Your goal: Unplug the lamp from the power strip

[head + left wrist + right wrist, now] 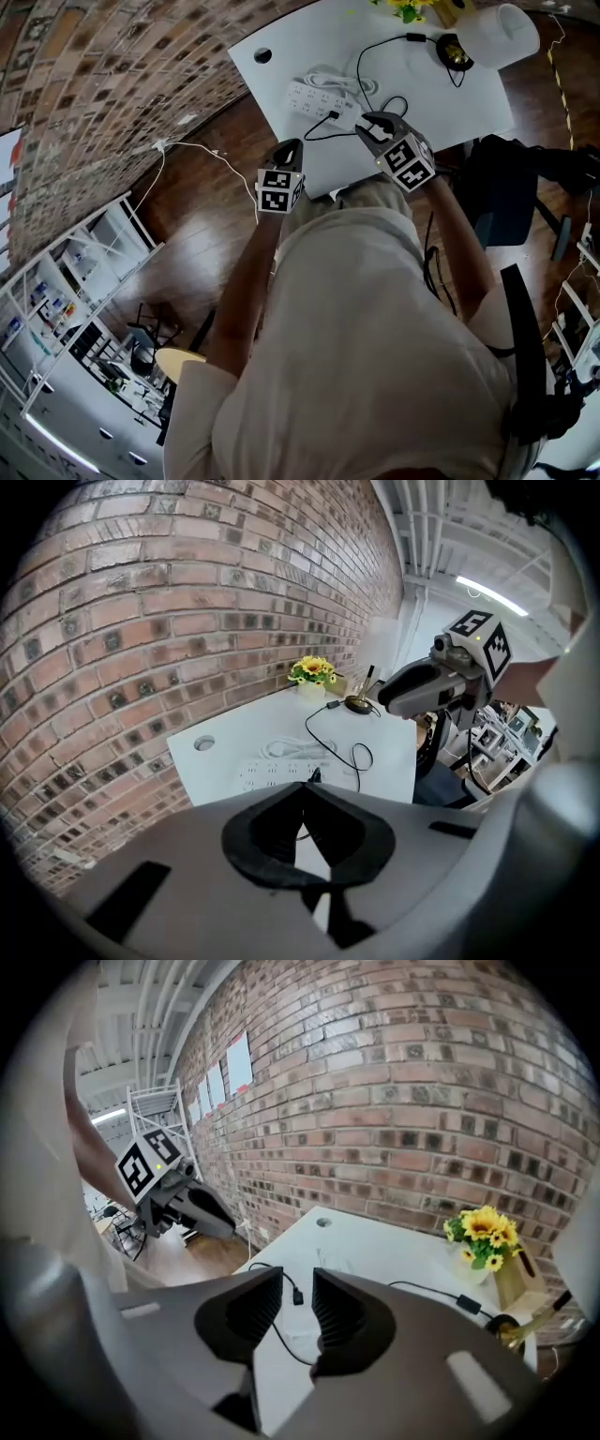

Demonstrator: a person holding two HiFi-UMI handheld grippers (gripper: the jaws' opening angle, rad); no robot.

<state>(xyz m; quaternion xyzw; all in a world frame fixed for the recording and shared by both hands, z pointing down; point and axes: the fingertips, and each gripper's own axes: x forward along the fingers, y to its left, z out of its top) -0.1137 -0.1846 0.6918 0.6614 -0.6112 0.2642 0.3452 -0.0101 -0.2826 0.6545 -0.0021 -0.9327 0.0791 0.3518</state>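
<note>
Though half-open, right gripper [298, 1281] — holds nothing.

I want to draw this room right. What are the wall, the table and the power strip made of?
Wall: rough reddish-brown bricks with pale mortar lines.
Table: smooth matt white top, probably coated board; its core doesn't show.
Power strip: smooth white casing, likely plastic.

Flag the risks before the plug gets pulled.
1. The power strip lies unheld on the table, and the left gripper, shut, hangs clear of it: pulling the plug may drag the strip along.
2. The right gripper is open and empty; catching the looped cable instead of the plug could tug the lamp base.
</note>
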